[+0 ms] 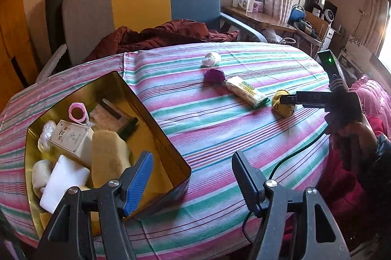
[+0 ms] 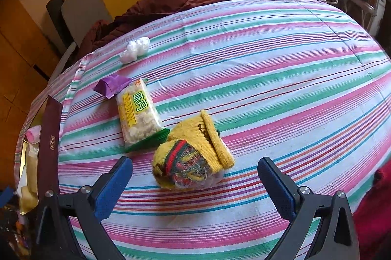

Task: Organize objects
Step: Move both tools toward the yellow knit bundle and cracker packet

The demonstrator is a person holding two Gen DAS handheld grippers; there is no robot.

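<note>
- Step in hand: the right gripper (image 2: pixel 195 183) is lined up on the yellow knitted sock bundle (image 2: pixel 193 157), which lies on the striped tablecloth (image 2: pixel 281 64). Its jaws stand wide apart, one blue pad to each side of the bundle and nothing between them yet touching; in the left wrist view the same gripper (image 1: pixel 287 98) appears right at the bundle (image 1: pixel 283 103), though whether it touches cannot be told there.
- Left gripper (image 1: pixel 193 176): jaws open and empty, hovering at the near corner of the gold tin box (image 1: pixel 156 118).
- Next move, as a judgement: the right gripper would need to advance until the bundle sits between the pads, close on its soft bulk, then lift and carry it leftward to the tin. The bundle is loose and squashy, so a shallow pinch may catch only the folded cuff.
- Container: the tin stands open on the left part of the table. It holds a pink tape roll (image 1: pixel 77 113), a white carton with printed characters (image 1: pixel 70 137), a tan sponge (image 1: pixel 110 157), a white foam block (image 1: pixel 64 183), a crumpled clear plastic wad (image 1: pixel 46 135) and a flat dark-edged packet (image 1: pixel 110 118); items beneath are hidden.
- Still loose on the cloth: a Weidan snack packet (image 2: pixel 138 118) just beside the bundle, a purple wrapper (image 2: pixel 112 86) touching the packet's far end, and a white plastic wad (image 2: pixel 135 49) well apart beyond them.
- Progress, judged: most objects appear boxed, four remain out.
</note>
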